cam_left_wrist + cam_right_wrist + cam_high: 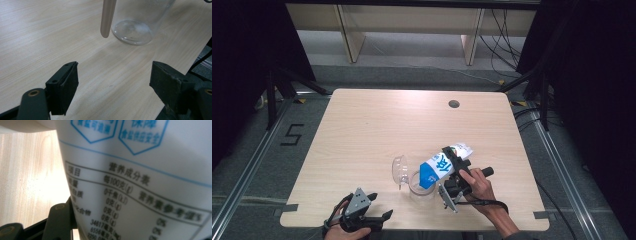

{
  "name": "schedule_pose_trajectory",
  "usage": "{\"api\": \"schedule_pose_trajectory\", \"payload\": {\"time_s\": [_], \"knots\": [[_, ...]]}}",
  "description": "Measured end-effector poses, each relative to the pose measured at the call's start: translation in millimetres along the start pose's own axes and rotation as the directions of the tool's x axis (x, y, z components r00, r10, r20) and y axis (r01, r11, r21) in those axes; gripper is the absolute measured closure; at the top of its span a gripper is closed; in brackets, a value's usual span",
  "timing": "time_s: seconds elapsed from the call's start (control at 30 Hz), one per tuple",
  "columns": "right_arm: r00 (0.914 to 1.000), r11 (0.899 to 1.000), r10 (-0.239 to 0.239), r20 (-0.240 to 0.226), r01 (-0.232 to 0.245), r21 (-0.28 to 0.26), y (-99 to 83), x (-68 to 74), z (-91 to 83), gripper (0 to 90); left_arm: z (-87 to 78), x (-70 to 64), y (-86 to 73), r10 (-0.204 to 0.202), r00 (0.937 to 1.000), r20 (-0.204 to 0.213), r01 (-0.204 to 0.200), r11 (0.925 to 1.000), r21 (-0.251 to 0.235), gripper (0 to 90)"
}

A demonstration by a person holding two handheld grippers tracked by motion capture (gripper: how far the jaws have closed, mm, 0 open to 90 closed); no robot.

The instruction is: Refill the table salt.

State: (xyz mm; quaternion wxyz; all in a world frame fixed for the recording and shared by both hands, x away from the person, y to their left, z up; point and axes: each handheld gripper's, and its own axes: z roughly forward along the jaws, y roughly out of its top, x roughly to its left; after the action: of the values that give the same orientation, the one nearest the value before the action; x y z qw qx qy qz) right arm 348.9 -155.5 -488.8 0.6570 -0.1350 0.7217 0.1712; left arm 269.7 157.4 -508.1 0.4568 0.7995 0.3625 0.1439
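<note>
A white and blue printed pouch [440,167] is tilted, its lower end over the mouth of a clear glass jar [420,184] near the table's front. My right gripper [453,162] is shut on the pouch; in the right gripper view the pouch's label [140,177] is pressed close against one black finger [60,218]. The jar's hinged clear lid [400,170] stands open to the left. My left gripper [380,205] rests open at the front left edge. Its view shows the jar's base [132,31] and the lid's edge [108,17] ahead of the empty jaws.
The light wooden table [362,125] has a round cable hole [454,104] at the back right. Its front edge lies close under both hands. Metal rails and cables run along the floor on either side.
</note>
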Motion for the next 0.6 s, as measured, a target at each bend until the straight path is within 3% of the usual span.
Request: {"api": "schedule_pose_trajectory", "payload": {"time_s": [0.07, 0.13, 0.2, 0.23, 0.37, 0.4, 0.47, 0.5, 0.53, 0.57, 0.6], "knots": [[0.9999, 1.000, 0.009, -0.005, -0.009, 0.011, -0.2, 1.2, -0.5, 43.3, -0.3, -0.6, 0.0, -0.008, 1.0000, -0.006, 0.008, 1.0000, 0.005, 22.4], [0.9972, 0.997, -0.071, 0.026, 0.071, -0.018, 0.5, -3.7, 0.9, 43.3, 0.0, -0.7, -0.1, -0.011, 0.9999, -0.004, 0.011, 0.9999, 0.003, 22.4], [0.9969, 0.997, -0.074, 0.026, 0.074, -0.018, 0.5, -4.0, 0.9, 43.4, -0.1, -0.8, -0.1, -0.009, 0.9999, -0.005, 0.009, 0.9999, 0.005, 22.4], [0.9967, 0.997, -0.078, 0.021, 0.079, -0.023, 0.5, -3.8, 1.4, 43.5, -0.2, 0.3, 0.4, 0.011, 0.9999, -0.003, -0.011, 0.9999, 0.005, 22.4], [0.9954, 0.996, -0.090, 0.031, 0.090, -0.010, 1.2, -4.6, 0.2, 43.5, -0.2, 0.3, 0.4, 0.010, 0.9999, -0.004, -0.010, 0.9999, 0.005, 22.4], [0.9902, 0.990, -0.138, 0.024, 0.138, 0.010, 0.9, -6.9, -0.7, 43.5, -0.2, 0.3, 0.3, 0.011, 0.9999, -0.003, -0.011, 0.9999, 0.005, 22.4], [0.9861, 0.986, -0.164, 0.022, 0.164, 0.010, 1.4, -7.3, -0.6, 43.7, 0.0, 0.4, 0.2, 0.012, 0.9999, 0.000, -0.012, 0.9999, 0.004, 22.4], [0.9970, 0.996, -0.077, 0.013, 0.076, 0.036, 0.4, -2.4, -2.3, 43.8, -0.3, 0.3, 0.4, 0.013, 0.9999, -0.005, -0.013, 0.9999, 0.009, 22.4], [0.9931, 0.993, -0.115, 0.022, 0.115, 0.016, 1.3, -5.5, -1.0, 43.9, -0.1, 0.2, 0.3, 0.010, 0.9999, -0.003, -0.010, 0.9999, 0.005, 22.4], [0.9980, 0.998, -0.060, 0.017, 0.060, 0.008, 1.3, -1.4, 0.1, 43.9, 0.4, 0.3, 0.1, 0.008, 1.0000, 0.001, -0.008, 1.0000, 0.000, 22.4], [0.9965, 0.996, -0.082, 0.018, 0.081, 0.038, 0.6, -2.9, -1.8, 43.9, 1.0, -0.2, 0.0, 0.000, 1.0000, 0.002, 0.000, 1.0000, -0.006, 22.4]]}}
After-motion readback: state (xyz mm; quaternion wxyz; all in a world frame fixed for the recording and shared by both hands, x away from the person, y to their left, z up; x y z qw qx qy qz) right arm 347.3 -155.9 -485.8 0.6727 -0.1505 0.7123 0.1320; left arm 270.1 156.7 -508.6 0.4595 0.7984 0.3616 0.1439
